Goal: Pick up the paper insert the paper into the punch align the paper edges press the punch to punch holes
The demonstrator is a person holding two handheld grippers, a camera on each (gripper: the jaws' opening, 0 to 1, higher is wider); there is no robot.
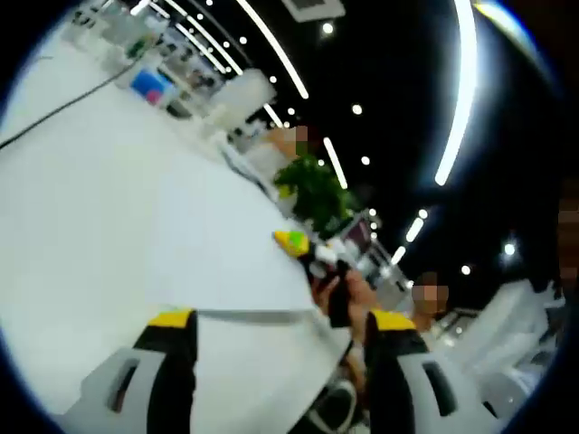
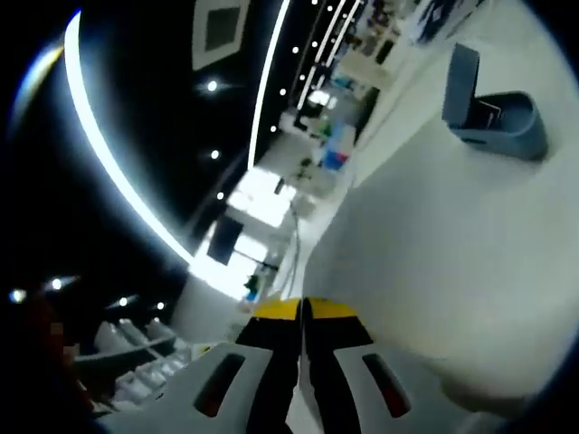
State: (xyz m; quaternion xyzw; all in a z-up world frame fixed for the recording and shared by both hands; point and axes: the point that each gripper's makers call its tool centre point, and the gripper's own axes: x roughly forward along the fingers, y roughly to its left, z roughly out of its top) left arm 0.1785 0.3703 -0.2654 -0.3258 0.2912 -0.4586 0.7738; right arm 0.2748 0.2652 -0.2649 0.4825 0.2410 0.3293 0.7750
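My left gripper [image 1: 282,319] stands open, its yellow-tipped jaws wide apart over the white table [image 1: 136,208]. A thin edge of white paper [image 1: 253,314] runs across between them. That edge ends at my right gripper [image 1: 317,262], which a hand holds at the table's edge. In the right gripper view my right gripper [image 2: 303,310] is shut, with a pale sliver of paper [image 2: 299,371] between the jaws. The blue hole punch [image 2: 493,113] sits on the table [image 2: 452,271] far ahead to the upper right, apart from both grippers.
A green plant [image 1: 312,190] stands just beyond the table's edge. A black cable [image 1: 63,104] crosses the far part of the table. Past the table are other white desks [image 2: 262,194] and shelves with a blue and pink item [image 1: 149,86].
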